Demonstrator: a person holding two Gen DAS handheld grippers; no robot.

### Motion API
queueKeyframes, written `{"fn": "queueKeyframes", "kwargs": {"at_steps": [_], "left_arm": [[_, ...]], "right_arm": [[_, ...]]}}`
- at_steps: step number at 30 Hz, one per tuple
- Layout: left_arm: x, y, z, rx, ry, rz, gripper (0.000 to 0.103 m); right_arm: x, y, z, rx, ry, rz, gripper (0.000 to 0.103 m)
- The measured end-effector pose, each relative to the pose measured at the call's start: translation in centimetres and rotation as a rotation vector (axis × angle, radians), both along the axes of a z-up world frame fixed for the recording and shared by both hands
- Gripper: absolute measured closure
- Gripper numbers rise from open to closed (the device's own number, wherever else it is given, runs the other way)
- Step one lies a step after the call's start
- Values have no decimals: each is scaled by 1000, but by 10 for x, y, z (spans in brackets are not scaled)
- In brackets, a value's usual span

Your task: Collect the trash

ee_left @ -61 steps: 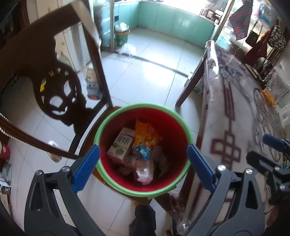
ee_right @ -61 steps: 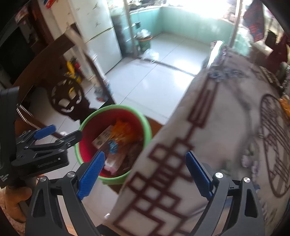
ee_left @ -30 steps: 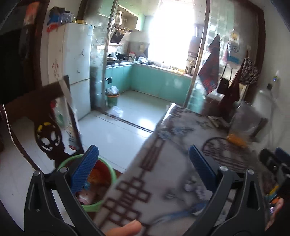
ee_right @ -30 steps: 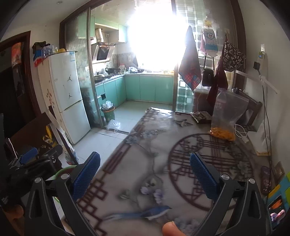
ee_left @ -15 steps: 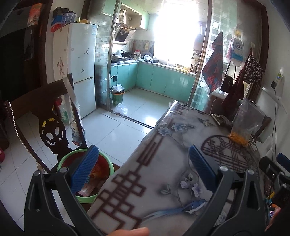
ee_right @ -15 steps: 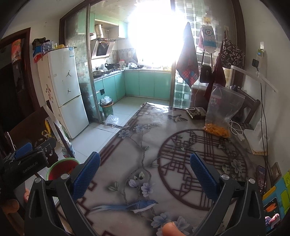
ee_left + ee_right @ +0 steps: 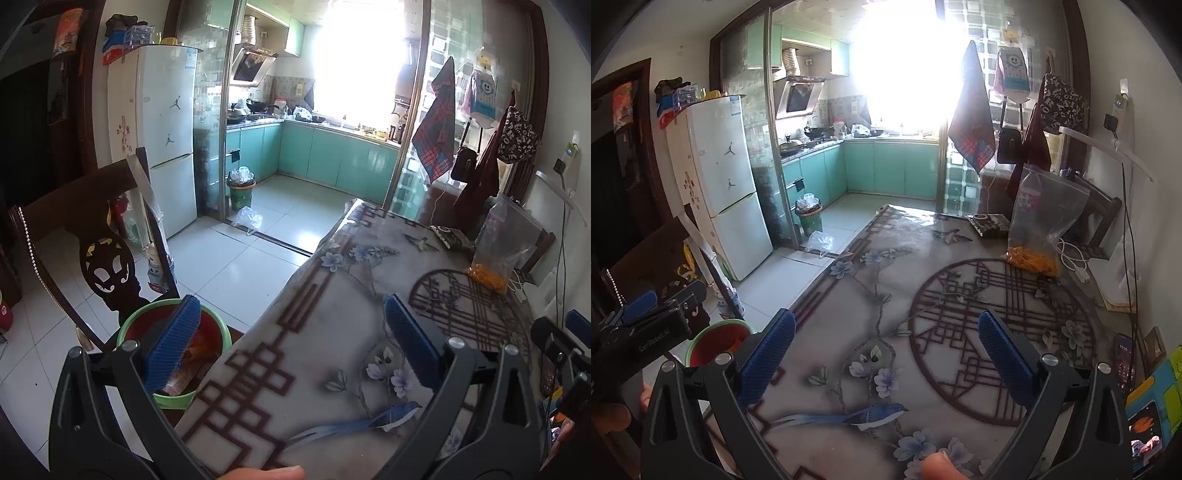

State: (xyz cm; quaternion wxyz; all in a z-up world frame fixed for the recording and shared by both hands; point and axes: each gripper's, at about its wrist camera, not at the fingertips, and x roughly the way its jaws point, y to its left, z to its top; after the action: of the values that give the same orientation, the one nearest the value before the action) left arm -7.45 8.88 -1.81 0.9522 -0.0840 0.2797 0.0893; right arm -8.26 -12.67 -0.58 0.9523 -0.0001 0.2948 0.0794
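Both tongs are hanging spread and empty over the near edge of the desk [image 7: 960,258]: the left tongs [image 7: 291,343] are sitting above the near left corner, the right tongs [image 7: 886,354] above the middle of the near edge. The bin [image 7: 218,332], green-rimmed and red inside, is standing on a chair seat just beside the desk's left edge, under the left tongs' left finger, with wrappers already lying in it.

By my reading, a drop into the bin is done and the person is scanning the desk for the next piece of trash. The patterned cloth is looking bare across the middle. What is lying on it is gathering toward the far right corner: a dark packet [image 7: 990,223] at the far edge, and a clear bag [image 7: 1041,221] holding orange snacks just to its right. A phone [image 7: 1124,360] is lying at the right edge.

The packet is looking like the likeliest trash, though I cannot tell whether it is empty. The next move is calling for a long reach across the desk with the right tongs, then closing on the packet's thin edge.
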Motion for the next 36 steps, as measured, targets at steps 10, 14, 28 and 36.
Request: {"fn": "queueKeyframes", "kwargs": {"at_steps": [10, 14, 28, 36], "left_arm": [[6, -4, -1, 3, 24, -2, 5], [9, -7, -3, 9, 31, -10, 5], [22, -19, -7, 17, 50, -36, 5], [27, -25, -8, 23, 55, -39, 5]], "right_arm": [[1, -2, -1, -5, 2, -6, 7], [3, -4, -4, -6, 6, -11, 7], [12, -15, -9, -2, 16, -27, 7], [17, -21, -9, -1, 20, -34, 7]]}}
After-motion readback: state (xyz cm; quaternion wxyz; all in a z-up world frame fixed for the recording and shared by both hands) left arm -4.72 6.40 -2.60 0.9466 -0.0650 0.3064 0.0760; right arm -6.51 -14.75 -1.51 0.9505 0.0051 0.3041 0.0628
